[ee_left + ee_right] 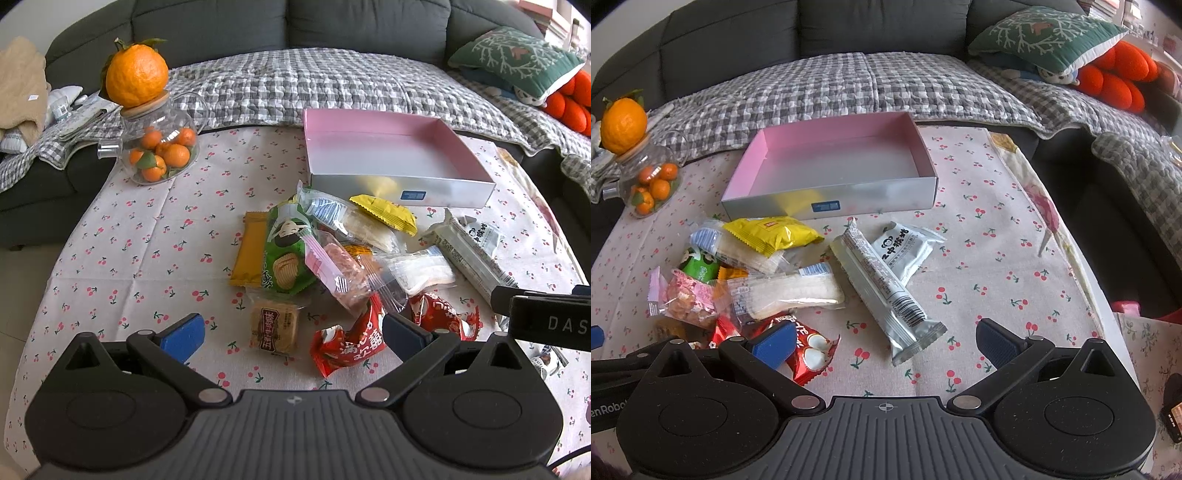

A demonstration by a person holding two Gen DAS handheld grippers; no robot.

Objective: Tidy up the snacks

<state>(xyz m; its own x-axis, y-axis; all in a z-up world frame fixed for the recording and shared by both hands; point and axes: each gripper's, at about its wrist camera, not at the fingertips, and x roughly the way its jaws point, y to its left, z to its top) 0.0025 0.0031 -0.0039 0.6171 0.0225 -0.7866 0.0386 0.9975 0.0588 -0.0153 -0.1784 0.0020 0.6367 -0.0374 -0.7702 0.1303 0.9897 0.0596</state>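
Both wrist views low over table (110, 240), facing sofa (221, 26), sharing pink box (831, 199)

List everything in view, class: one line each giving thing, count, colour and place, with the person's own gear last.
box: 1, pink inside, silver outside, far side of table, holds nothing
snack packs: about a dozen, mixed colours, heaped before the box
silver bar: 1, right of the heap
glass pot: 1, clear, holding small oranges, table's far left
big orange: 1, on the pot's lid
tablecloth: 1, cherry print
sofa: 1, dark grey, checked cover
cushion: 1, green
left gripper: open, empty
right gripper: open, empty
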